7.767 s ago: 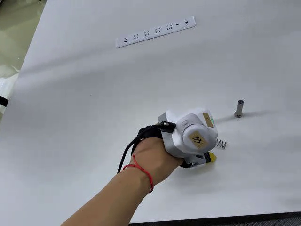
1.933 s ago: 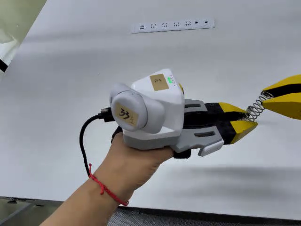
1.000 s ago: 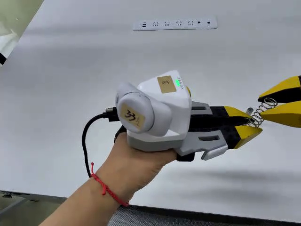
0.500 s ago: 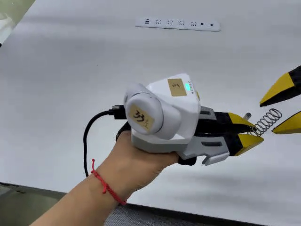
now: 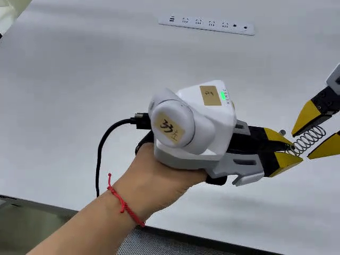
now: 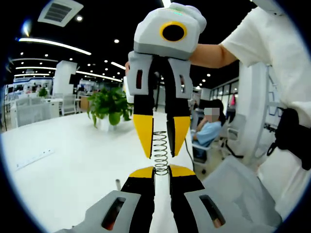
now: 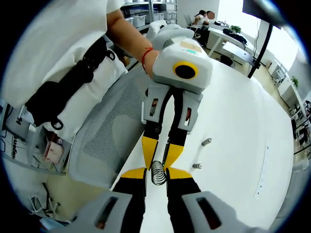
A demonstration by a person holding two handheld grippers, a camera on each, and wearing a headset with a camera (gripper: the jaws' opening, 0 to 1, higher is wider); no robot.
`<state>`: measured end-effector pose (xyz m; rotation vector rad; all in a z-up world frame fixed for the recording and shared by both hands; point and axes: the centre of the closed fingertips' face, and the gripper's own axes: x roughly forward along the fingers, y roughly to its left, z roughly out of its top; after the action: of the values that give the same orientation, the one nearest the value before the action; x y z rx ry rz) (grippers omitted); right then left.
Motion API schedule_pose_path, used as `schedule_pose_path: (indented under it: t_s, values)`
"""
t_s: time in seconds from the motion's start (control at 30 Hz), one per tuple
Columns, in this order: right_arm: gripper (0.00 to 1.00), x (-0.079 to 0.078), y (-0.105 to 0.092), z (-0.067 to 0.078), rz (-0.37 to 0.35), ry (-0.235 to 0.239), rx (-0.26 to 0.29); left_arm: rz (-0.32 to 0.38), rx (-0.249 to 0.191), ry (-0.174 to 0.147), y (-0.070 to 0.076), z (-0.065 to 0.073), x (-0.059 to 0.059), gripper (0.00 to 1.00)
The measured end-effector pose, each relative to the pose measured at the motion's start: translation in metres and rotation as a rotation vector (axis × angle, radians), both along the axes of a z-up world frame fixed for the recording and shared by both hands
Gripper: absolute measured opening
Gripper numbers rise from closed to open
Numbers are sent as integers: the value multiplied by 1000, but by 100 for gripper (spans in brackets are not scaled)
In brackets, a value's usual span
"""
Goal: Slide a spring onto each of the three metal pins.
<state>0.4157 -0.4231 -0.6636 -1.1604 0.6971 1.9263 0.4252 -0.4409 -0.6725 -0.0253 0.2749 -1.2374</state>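
Note:
A small steel spring hangs in the air between the two grippers. My left gripper, held in a hand, is shut on the spring's near end. My right gripper comes in from the right with its yellow jaws spread open, one on each side of the spring's far part. In the right gripper view the spring shows end-on between my right gripper's tips. Two short metal pins lie on the white table. One pin peeks out behind the left jaws.
A white power strip lies at the table's far side. The table's front edge runs under the hand, and a black cable loops off the left gripper. A mesh chair stands beside the table.
The spring was picked up off the table by my left gripper. My right gripper, shut on the spring's far end a second ago, has opened its jaws around it.

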Motion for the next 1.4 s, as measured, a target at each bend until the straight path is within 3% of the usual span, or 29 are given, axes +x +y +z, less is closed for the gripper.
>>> schedule_pose_path:
  t_s: [0.83,1.17,1.4]
  values:
    - [12,1,2,-2,10,-16,-11,4,-12,2,2,-1,0,11]
    - [12,1,1,-3,-21,-9,-11,5,-11,2,3,-2,0,13]
    - [12,8,-1,1,-73,-7,2,20,3,-2,12,-5,-1,20]
